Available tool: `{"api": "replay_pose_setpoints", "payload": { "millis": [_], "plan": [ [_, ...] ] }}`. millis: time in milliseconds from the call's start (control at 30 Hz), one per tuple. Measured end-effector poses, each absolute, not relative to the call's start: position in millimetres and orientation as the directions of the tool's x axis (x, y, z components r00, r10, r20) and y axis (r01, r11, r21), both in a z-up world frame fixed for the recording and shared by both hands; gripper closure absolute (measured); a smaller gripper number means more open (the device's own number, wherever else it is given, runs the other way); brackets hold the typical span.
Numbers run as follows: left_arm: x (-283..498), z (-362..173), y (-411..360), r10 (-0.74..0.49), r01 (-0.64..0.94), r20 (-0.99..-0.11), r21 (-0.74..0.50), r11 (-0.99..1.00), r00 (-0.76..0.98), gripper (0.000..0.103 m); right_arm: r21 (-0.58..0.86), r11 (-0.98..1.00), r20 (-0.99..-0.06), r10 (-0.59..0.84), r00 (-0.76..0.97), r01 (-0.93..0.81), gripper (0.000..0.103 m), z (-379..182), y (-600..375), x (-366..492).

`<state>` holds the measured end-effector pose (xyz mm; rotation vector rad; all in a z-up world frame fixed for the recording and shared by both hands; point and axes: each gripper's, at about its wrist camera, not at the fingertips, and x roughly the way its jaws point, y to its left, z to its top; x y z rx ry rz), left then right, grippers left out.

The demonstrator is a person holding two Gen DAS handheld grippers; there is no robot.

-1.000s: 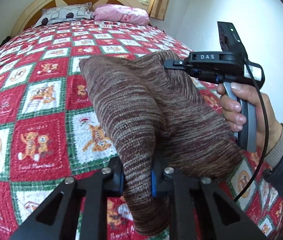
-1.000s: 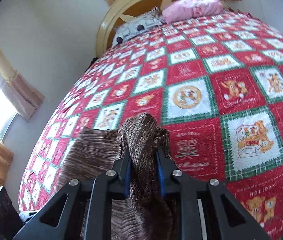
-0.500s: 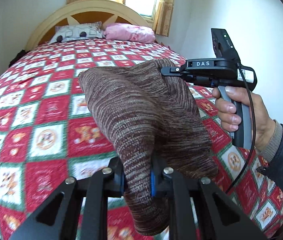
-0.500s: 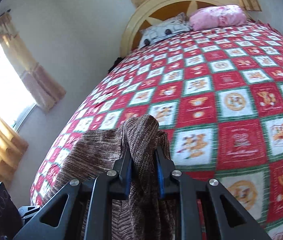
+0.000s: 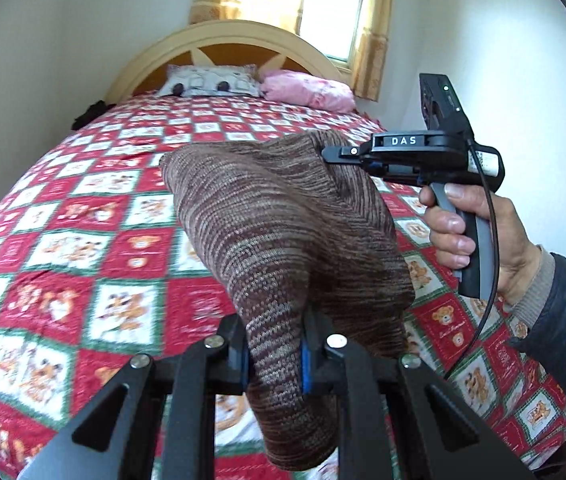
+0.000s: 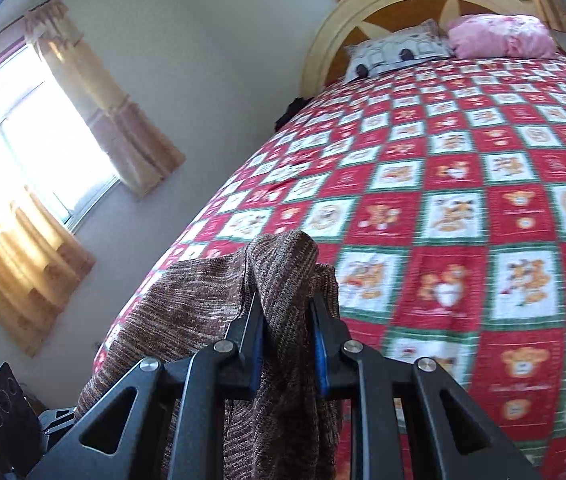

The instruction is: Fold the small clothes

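Brown striped knit garment (image 5: 283, 232) hangs stretched between both grippers above the red patchwork bed quilt (image 5: 83, 248): left gripper (image 5: 275, 354) clamps one corner, right gripper (image 6: 287, 344) clamps the other.

Between both jaw pairs: knit cloth (image 5: 283, 232), filling each gap. Ahead of the jaws: open quilt (image 6: 463, 208), passable up to the pillows (image 5: 251, 84) and headboard (image 5: 223, 40). Right of the left jaws: right gripper (image 5: 335, 152), touching the cloth.
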<state>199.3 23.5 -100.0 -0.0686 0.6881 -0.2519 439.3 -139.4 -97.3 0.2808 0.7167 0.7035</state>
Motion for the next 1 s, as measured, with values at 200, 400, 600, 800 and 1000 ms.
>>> {"api": "replay_pose_setpoints", "payload": {
  "millis": [200, 400, 600, 800, 1000],
  "plan": [
    [183.7, -104.3, 64.8, -0.197, 0.122, -0.621, -0.161, 0.979, 0.758, 0.085, 0.477, 0.698, -0.504, 0.715, 0.484, -0.534, 0.083, -102.0, -85.4, 439.1],
    [167.8, -116.5, 106.6, -0.162, 0.035, -0.641, -0.206, 0.978, 0.750, 0.085, 0.487, 0.664, -0.532, 0.741, 0.411, -0.567, 0.083, -119.4, -23.0, 437.3],
    [151.1, -133.5, 141.3, -0.103, -0.059, -0.671, -0.214, 0.975, 0.734, 0.085, 0.492, 0.641, -0.571, 0.749, 0.337, -0.589, 0.083, -142.3, 34.9, 440.7],
    [141.5, -148.6, 163.7, -0.072, -0.116, -0.691, -0.222, 0.968, 0.720, 0.085, 0.457, 0.644, -0.616, 0.727, 0.304, -0.613, 0.083, -161.7, 82.2, 442.0],
    [146.3, -182.8, 169.1, -0.041, -0.156, -0.736, -0.197, 0.968, 0.675, 0.080, 0.426, 0.692, -0.685, 0.667, 0.291, -0.583, 0.082, -188.0, 97.4, 457.5]
  ]
}}
